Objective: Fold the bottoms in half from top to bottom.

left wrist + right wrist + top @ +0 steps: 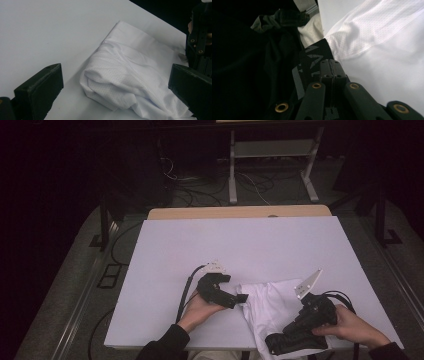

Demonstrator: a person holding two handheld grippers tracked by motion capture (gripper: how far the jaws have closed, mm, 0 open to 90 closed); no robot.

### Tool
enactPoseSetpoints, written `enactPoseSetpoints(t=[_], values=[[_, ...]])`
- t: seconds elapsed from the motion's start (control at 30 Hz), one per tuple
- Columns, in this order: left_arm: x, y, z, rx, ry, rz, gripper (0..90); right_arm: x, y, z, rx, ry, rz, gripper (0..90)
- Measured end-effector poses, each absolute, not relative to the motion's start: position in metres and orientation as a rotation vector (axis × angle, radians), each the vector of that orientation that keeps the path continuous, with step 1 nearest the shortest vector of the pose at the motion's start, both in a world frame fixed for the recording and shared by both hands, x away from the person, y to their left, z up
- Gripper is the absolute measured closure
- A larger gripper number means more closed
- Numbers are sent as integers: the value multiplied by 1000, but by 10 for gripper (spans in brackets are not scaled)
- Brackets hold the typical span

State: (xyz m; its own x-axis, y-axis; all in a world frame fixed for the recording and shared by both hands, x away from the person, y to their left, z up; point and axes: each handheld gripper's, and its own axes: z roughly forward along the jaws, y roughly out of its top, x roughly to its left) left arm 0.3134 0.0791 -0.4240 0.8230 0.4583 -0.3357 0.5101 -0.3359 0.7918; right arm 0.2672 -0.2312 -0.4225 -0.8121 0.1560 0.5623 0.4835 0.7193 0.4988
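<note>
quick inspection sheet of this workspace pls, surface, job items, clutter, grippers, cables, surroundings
surface: white board on a wooden table, bare apart from the garment.
job's things: white mesh garment, crumpled near the front edge; a black printed band at its edge lies by the right jaws.
clutter: nothing seen.
grippers: left gripper open, jaws wide apart, facing the garment without touching it. right gripper shut at the garment's front edge; whether cloth is pinched cannot be told.
cables: left cable trails over the board to the front edge; right cable loops by the hand; loose floor cables behind the table.
surroundings: dark room, grey metal stand beyond the table.
</note>
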Motion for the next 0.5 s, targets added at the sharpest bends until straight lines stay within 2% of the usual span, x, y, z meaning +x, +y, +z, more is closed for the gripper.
enactPoseSetpoints(t=[0.5], values=[[314, 77, -426, 1999, 719, -77, 0, 256, -215, -437, -422, -2538, -728, 882]])
